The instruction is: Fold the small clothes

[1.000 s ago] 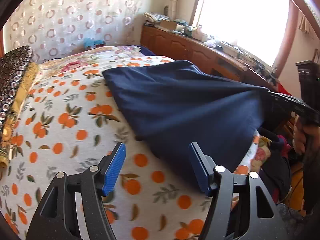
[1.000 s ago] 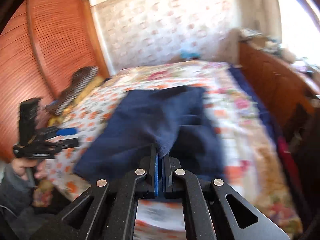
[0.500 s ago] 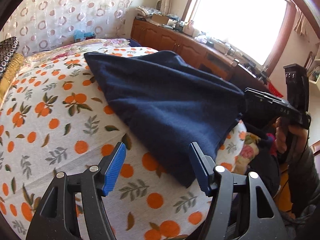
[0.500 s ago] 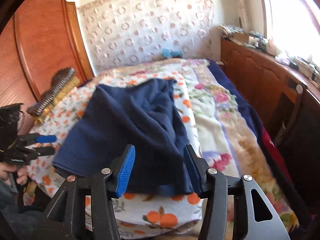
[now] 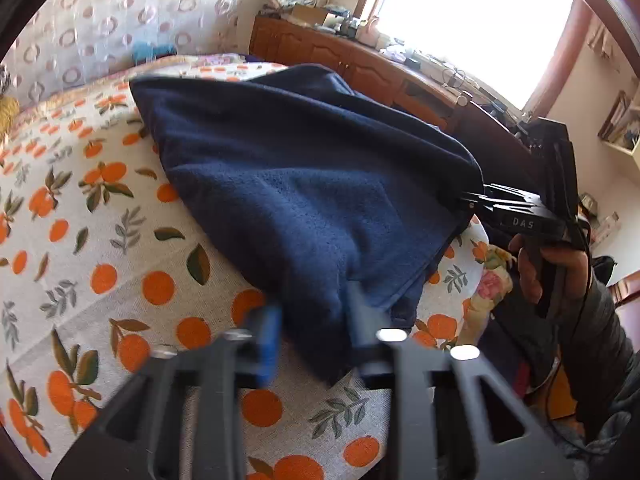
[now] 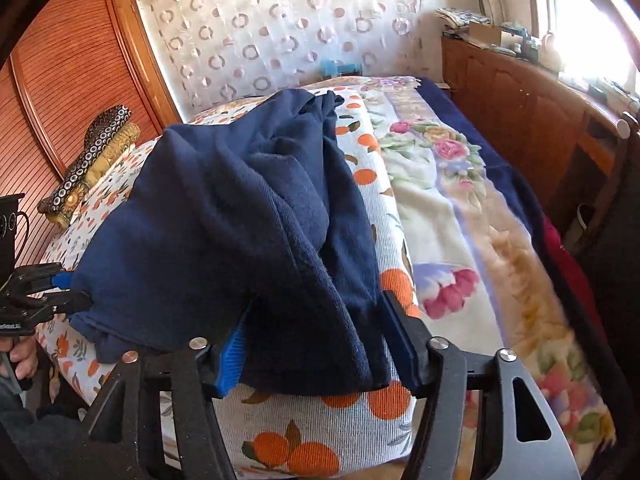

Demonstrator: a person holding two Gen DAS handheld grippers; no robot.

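Note:
A navy fleece garment [image 5: 304,184] lies rumpled on the orange-print bedspread [image 5: 120,248]. My left gripper [image 5: 312,332] has the garment's near corner between its blurred fingers, and its jaws are closing on the cloth. In the right wrist view the left gripper [image 6: 68,290] pinches that corner at the bed's left edge. My right gripper [image 6: 316,348] is low at the bed's near edge. Its jaws are opening, and a fold of the navy garment [image 6: 248,216] hangs loose between the wide-spread fingers. The left wrist view shows the right gripper [image 5: 470,200] at the garment's far corner, held by a hand [image 5: 560,264].
A floral blanket [image 6: 452,208] covers the bed's right side. A cluttered wooden sideboard [image 6: 532,104] runs under the bright window. A slatted wooden wardrobe [image 6: 68,80] stands on the left, with folded patterned cloths [image 6: 92,152] beside it. A circle-print curtain [image 6: 280,28] hangs behind the bed.
My left gripper moved in and its jaws came together on the garment's near corner. My right gripper sank toward the bed and went from shut on the cloth to wide apart.

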